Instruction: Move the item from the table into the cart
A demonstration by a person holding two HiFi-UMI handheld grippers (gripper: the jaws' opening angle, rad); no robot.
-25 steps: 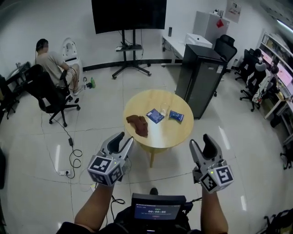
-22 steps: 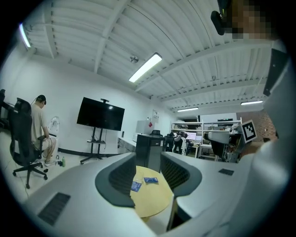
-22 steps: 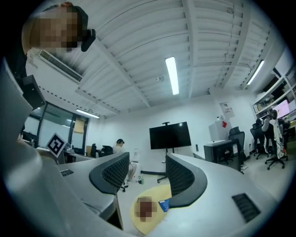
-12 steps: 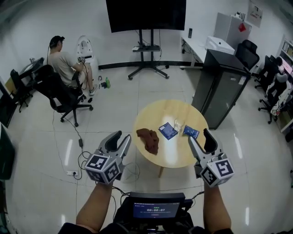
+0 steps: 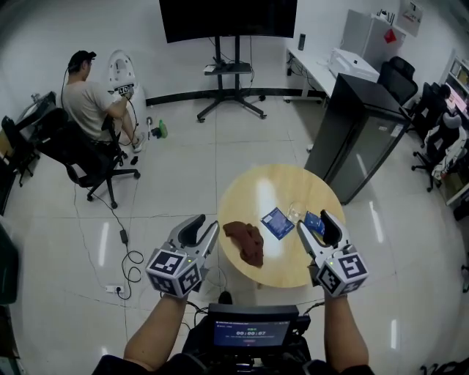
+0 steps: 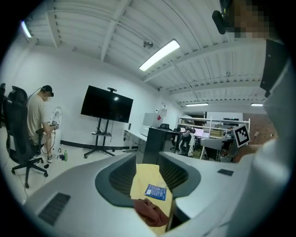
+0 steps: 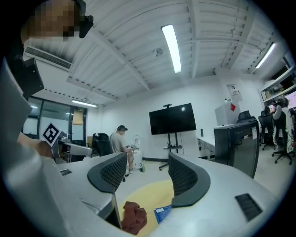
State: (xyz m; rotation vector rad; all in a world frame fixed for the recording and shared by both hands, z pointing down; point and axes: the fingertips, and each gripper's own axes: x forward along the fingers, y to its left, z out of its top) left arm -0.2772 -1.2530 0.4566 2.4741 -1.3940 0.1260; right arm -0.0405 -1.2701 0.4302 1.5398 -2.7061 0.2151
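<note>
Closest thing is the little screen (image 5: 251,335) strapped to the person's front, with both arms stuck out ahead of it. The left claw (image 5: 204,225) is up in the air just short of the table's near left edge. Its jaws are apart, have just been closing in a bit, and there's nothing between them. The right claw (image 5: 315,223) hangs over the near right edge, also gaping with nothing in it, and its jaws have just been opening a little.

All the stuff is sitting on the round wooden table (image 5: 275,183). A crumpled brown cloth (image 5: 247,241) is on the near left part, roughly between the two claws, and neither one is touching it. Just right of it is a blue packet (image 5: 277,222), then some clear thing (image 5: 295,212) I can't make out, then a second blue packet (image 5: 314,220) half behind the right claw.

Past the table on the right stands a tall black cabinet (image 5: 364,124). Far back there's a big TV (image 5: 229,18) on a stand, and off to the left a person (image 5: 88,102) sits in an office chair (image 5: 77,150) with their back to us.
</note>
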